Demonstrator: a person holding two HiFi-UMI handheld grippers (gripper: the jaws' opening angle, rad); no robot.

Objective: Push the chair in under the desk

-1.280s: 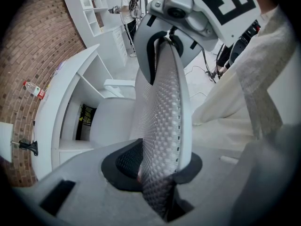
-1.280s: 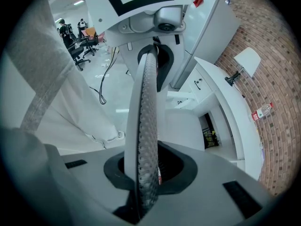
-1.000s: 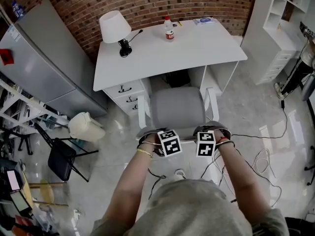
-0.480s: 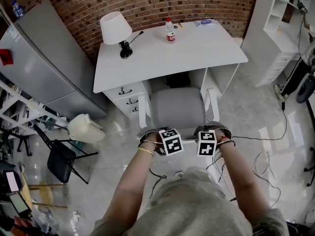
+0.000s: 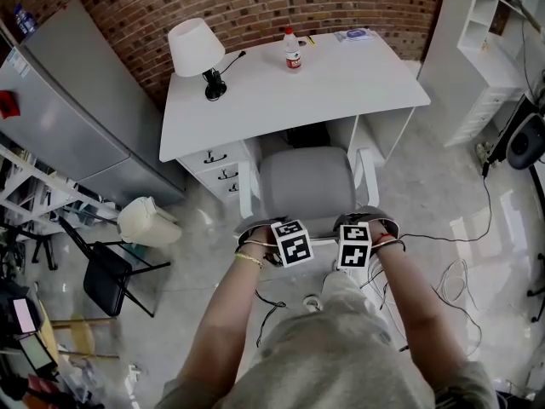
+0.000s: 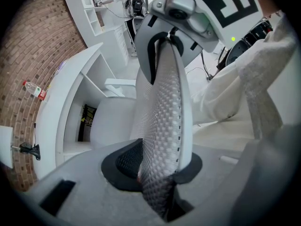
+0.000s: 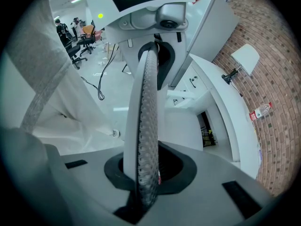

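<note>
The chair has a grey seat, white arms and a mesh backrest, and faces the white desk; its seat front is at the desk's knee gap. My left gripper is shut on the top edge of the backrest, with mesh filling the space between its jaws. My right gripper is shut on the same backrest edge, a little to the right. Both point steeply down. The fingertips are hidden under the marker cubes in the head view.
On the desk stand a white lamp, a bottle and a book. Drawers sit under its left side. Also around are a grey cabinet, a black folding chair, a cream bag, floor cables and a white shelf unit.
Both grippers keep their hold on the backrest and the chair stays about where it was. The head view has shifted slightly.
</note>
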